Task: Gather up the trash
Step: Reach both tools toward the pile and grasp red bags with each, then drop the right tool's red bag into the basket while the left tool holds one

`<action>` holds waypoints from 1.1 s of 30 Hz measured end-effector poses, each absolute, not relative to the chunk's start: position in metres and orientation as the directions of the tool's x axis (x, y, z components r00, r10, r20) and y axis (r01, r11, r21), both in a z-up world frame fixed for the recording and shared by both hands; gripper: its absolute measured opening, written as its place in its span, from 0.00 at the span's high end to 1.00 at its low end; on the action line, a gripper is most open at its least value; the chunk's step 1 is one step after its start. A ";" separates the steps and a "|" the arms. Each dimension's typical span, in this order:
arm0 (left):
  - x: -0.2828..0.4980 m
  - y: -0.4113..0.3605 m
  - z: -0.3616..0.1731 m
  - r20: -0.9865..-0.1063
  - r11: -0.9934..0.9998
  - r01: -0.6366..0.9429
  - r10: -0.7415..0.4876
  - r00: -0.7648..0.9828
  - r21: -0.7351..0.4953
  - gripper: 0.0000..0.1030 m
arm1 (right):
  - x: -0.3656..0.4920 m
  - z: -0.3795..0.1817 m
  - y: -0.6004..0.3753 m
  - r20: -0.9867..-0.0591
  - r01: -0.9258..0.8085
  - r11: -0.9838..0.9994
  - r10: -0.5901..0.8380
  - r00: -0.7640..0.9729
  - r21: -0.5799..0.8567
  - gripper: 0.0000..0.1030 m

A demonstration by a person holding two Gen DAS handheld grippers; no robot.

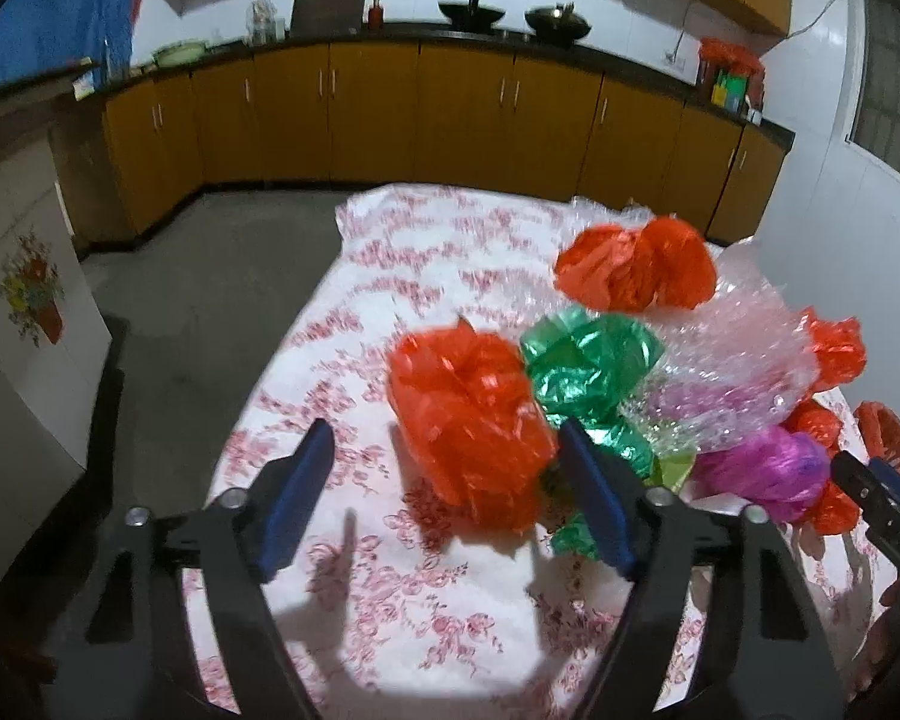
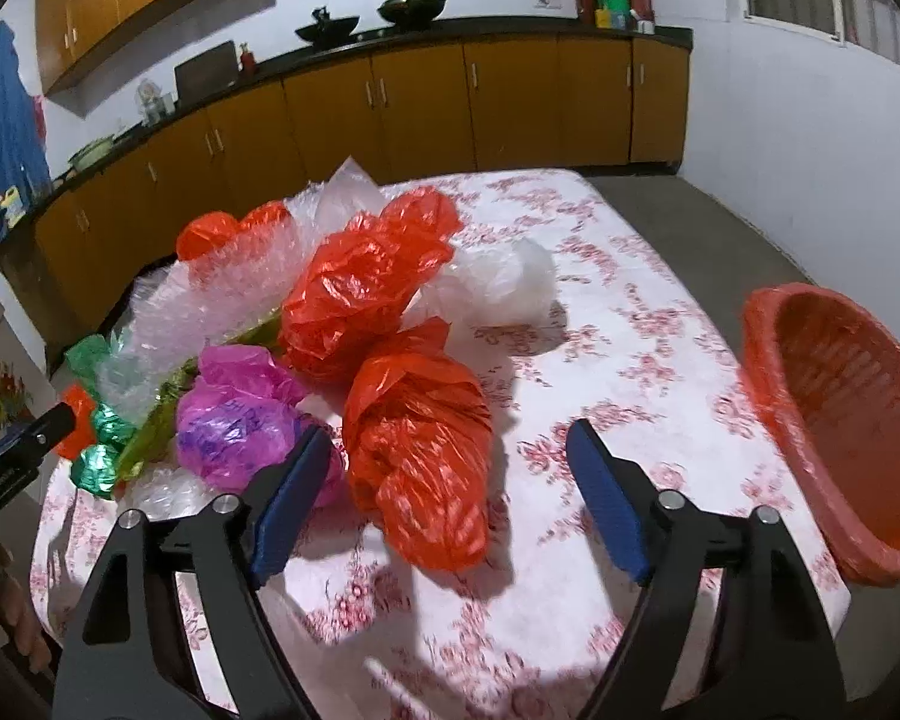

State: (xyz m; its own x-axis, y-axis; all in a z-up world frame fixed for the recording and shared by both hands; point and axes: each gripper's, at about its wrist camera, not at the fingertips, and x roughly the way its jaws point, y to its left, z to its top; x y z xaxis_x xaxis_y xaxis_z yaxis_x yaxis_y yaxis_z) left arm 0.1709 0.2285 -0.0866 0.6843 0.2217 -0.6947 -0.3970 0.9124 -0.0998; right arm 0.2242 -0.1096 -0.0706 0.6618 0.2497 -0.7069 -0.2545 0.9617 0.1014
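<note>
Bag heap (image 2: 330, 324) on table (image 2: 630, 324), basket (image 2: 834, 420) to its right.

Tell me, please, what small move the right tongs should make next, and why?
Probably ease the right tongs forward around the nearest red plastic bag and close: they are open, the bag lies between their tips, and the orange basket stands just to the right.

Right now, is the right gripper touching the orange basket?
Apart. In the right wrist view, the right gripper is open, and bare tablecloth shows between it and the orange basket.
</note>
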 end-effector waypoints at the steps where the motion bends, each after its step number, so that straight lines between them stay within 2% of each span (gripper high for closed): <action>1: 0.175 0.230 -0.091 -0.707 0.911 -0.400 0.217 0.673 -0.101 0.36 | 0.227 -0.074 -0.108 -0.719 -0.261 0.960 0.254 0.647 0.103 0.31; 4: 0.179 0.235 -0.100 -0.727 0.908 -0.401 0.194 0.658 -0.122 0.47 | 0.233 -0.082 -0.109 -0.738 -0.278 0.949 0.293 0.608 0.148 0.45; 5: 0.181 0.236 -0.102 -0.730 0.908 -0.401 0.189 0.657 -0.126 0.54 | 0.232 -0.082 -0.110 -0.736 -0.285 0.943 0.314 0.599 0.170 0.49; 8: 0.183 0.239 -0.105 -0.730 0.911 -0.390 0.177 0.661 -0.132 0.70 | 0.227 -0.080 -0.112 -0.725 -0.297 0.939 0.328 0.606 0.176 0.55; 11: 0.181 0.237 -0.102 -0.717 0.919 -0.375 0.181 0.673 -0.120 0.76 | 0.221 -0.077 -0.113 -0.716 -0.304 0.937 0.331 0.615 0.172 0.60; 24: 0.158 0.227 -0.075 -0.642 0.932 -0.352 0.215 0.736 -0.091 0.79 | 0.196 -0.059 -0.139 -0.675 -0.276 0.952 0.292 0.678 0.134 0.63; 25: 0.155 0.225 -0.071 -0.632 0.933 -0.348 0.216 0.745 -0.091 0.79 | 0.193 -0.058 -0.142 -0.673 -0.273 0.953 0.287 0.682 0.130 0.65; 26: 0.153 0.224 -0.068 -0.624 0.935 -0.343 0.216 0.751 -0.090 0.79 | 0.192 -0.057 -0.144 -0.672 -0.271 0.954 0.283 0.684 0.126 0.71; 33: 0.143 0.211 -0.055 -0.592 0.946 -0.313 0.205 0.780 -0.085 0.80 | 0.190 -0.069 -0.158 -0.700 -0.248 0.959 0.271 0.661 0.136 0.79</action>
State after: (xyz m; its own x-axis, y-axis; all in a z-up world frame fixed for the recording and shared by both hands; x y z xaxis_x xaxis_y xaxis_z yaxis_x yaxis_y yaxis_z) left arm 0.1430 0.2106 -0.0552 0.7798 0.2047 -0.5917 -0.3125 0.9461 -0.0846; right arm 0.1898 -0.1579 -0.0687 0.6614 0.2705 -0.6995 -0.2483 0.9591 0.1361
